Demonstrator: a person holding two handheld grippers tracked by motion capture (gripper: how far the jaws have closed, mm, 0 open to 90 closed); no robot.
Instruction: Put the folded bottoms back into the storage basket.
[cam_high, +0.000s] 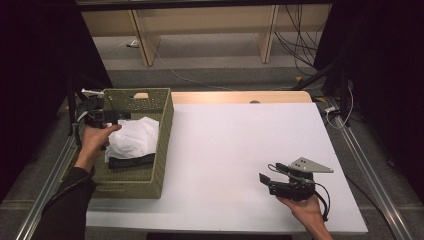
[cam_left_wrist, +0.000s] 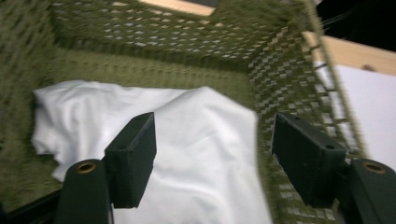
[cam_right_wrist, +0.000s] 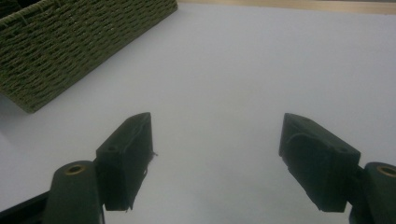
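A white cloth (cam_high: 134, 137) is lying crumpled in the green woven basket (cam_high: 165, 145), which is sitting at the left edge of the white table (cam_high: 240, 145). A dark band (cam_high: 131, 161) is lying against the cloth's near edge, inside the basket too. The left gripper (cam_high: 107, 118) is hanging over the basket's far left part, just above the cloth, with the person's left hand (cam_high: 95, 140) wrapped around it. In the left gripper view its jaws are standing wide apart with nothing between them, one over the cloth (cam_left_wrist: 187, 154) and the other close beside the basket wall (cam_left_wrist: 280, 88); whether a jaw is touching the cloth cannot be told. The right gripper (cam_high: 272, 177) is resting low over the table's near right part, well apart from the basket, held by the right hand (cam_high: 310, 212). In the right gripper view its jaws are also gaping wide, empty, over bare table (cam_right_wrist: 233, 93), with the basket (cam_right_wrist: 70, 42) showing at the upper left.
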